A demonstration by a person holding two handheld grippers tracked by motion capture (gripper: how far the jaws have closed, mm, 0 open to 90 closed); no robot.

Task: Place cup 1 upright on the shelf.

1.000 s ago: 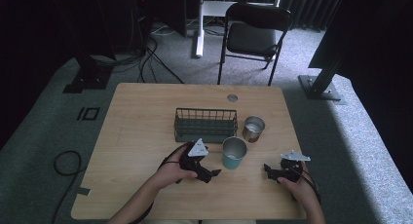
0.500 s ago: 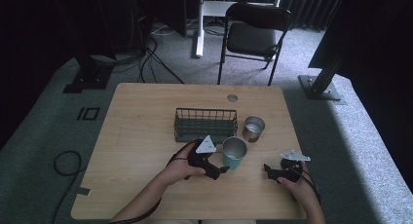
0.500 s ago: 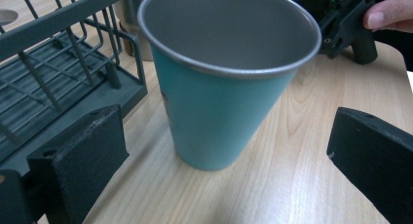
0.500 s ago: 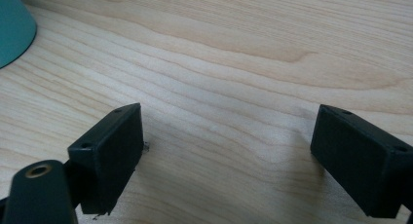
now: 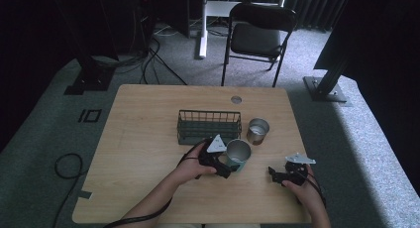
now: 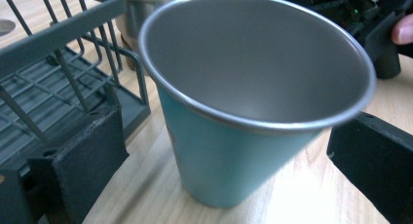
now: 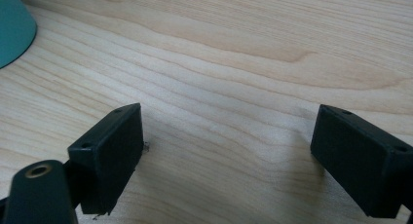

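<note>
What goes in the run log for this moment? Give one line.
left gripper: open, fingers straddle teal cup | right gripper: open, idle on table | wire basket: empty

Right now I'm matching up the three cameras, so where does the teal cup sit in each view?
High view: the teal cup stands just below centre, beside the left gripper, in front of the wire basket.
Left gripper view: it stands mid-frame between the open jaws, with the basket at left.
Right gripper view: a teal sliver at the upper left edge.
Shared landmark: the wooden table.
</note>
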